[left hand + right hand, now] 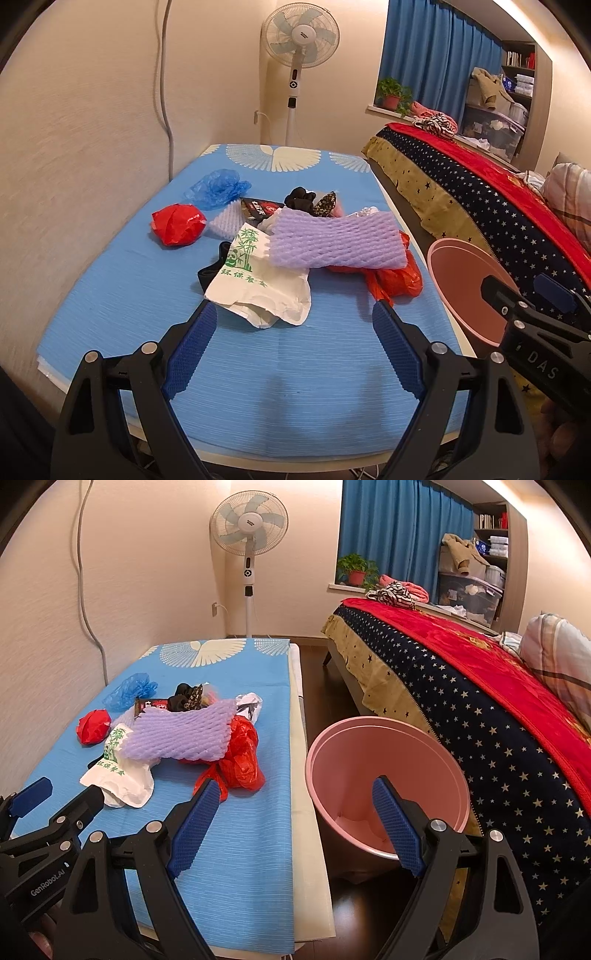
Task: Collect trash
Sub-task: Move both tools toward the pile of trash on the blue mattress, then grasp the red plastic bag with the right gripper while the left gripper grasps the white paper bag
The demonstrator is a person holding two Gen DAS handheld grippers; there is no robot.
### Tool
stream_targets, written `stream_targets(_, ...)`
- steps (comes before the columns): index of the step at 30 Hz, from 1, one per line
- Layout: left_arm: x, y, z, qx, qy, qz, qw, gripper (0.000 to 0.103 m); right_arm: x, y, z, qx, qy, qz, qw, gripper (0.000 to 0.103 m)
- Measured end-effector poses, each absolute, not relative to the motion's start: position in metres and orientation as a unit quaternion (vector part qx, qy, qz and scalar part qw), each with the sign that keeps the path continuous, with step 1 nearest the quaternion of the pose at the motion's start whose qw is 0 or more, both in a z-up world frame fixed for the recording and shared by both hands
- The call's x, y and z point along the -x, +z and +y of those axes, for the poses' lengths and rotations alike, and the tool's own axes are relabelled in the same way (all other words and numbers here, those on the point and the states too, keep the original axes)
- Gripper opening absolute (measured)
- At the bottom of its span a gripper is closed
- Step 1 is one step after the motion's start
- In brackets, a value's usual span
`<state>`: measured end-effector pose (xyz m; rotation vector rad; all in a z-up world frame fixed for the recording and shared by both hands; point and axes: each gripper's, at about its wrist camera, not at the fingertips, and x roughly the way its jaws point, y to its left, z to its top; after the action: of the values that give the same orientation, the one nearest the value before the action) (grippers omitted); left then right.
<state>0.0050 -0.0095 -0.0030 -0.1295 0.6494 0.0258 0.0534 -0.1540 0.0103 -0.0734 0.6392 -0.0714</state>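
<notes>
A heap of trash lies on the blue-covered table (258, 369): a white bag with green print (258, 280), a purple foam net (332, 240), a crumpled red bag (177, 223), a blue plastic bag (218, 188), an orange-red bag (395, 278) and dark wrappers (258, 208). My left gripper (293, 314) hangs open just short of the white bag, nothing between its fingers. My right gripper (295, 794) stands open over the table's right edge, near the pink bin (388, 768) on the floor. The red bag (240, 757) lies just beyond its left finger.
A bed with a starry cover and red blanket (480, 686) runs along the right, close behind the bin. A standing fan (249, 535) is at the far wall beyond the table. A wall borders the table's left side. Dark floor (317, 672) separates table and bed.
</notes>
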Motion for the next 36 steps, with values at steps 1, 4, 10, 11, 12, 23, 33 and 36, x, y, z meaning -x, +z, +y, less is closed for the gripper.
stream_targets(1, -0.005, -0.003, -0.01, 0.064, 0.012, 0.318, 0.946, 0.083, -0.054, 0.01, -0.154, 0.035, -0.035, 0.315, 0.948, 0.083)
stream_targets(4, -0.004, -0.002, -0.009, 0.067, 0.01, 0.317, 0.946, 0.083, -0.054, 0.011, -0.154, 0.035, -0.035, 0.314, 0.948, 0.083)
stream_targets(10, -0.003, 0.001, -0.005, 0.08, 0.008, 0.317, 0.945, 0.078, -0.061, 0.008, -0.155, 0.015, -0.014, 0.326, 0.945, 0.075)
stream_targets(11, -0.005, 0.0, -0.004, 0.082, 0.009, 0.318, 0.945, 0.073, -0.063, 0.007, -0.156, 0.009, -0.007, 0.328, 0.944, 0.069)
stream_targets(12, -0.007, 0.0, -0.002, 0.083, 0.012, 0.319, 0.944, 0.067, -0.066, 0.006, -0.157, 0.003, -0.002, 0.332, 0.943, 0.066)
stream_targets(23, -0.034, -0.017, 0.022, 0.108, 0.058, 0.334, 0.935, 0.045, -0.112, -0.015, -0.153, -0.03, 0.03, 0.361, 0.932, 0.047)
stream_targets(33, -0.061, -0.049, 0.054, 0.16, 0.114, 0.379, 0.904, 0.045, -0.152, -0.048, -0.146, -0.042, 0.043, 0.411, 0.909, 0.051)
stream_targets(36, -0.065, -0.057, 0.06, 0.18, 0.117, 0.385, 0.898, 0.046, -0.158, -0.057, -0.141, -0.041, 0.049, 0.425, 0.903, 0.051)
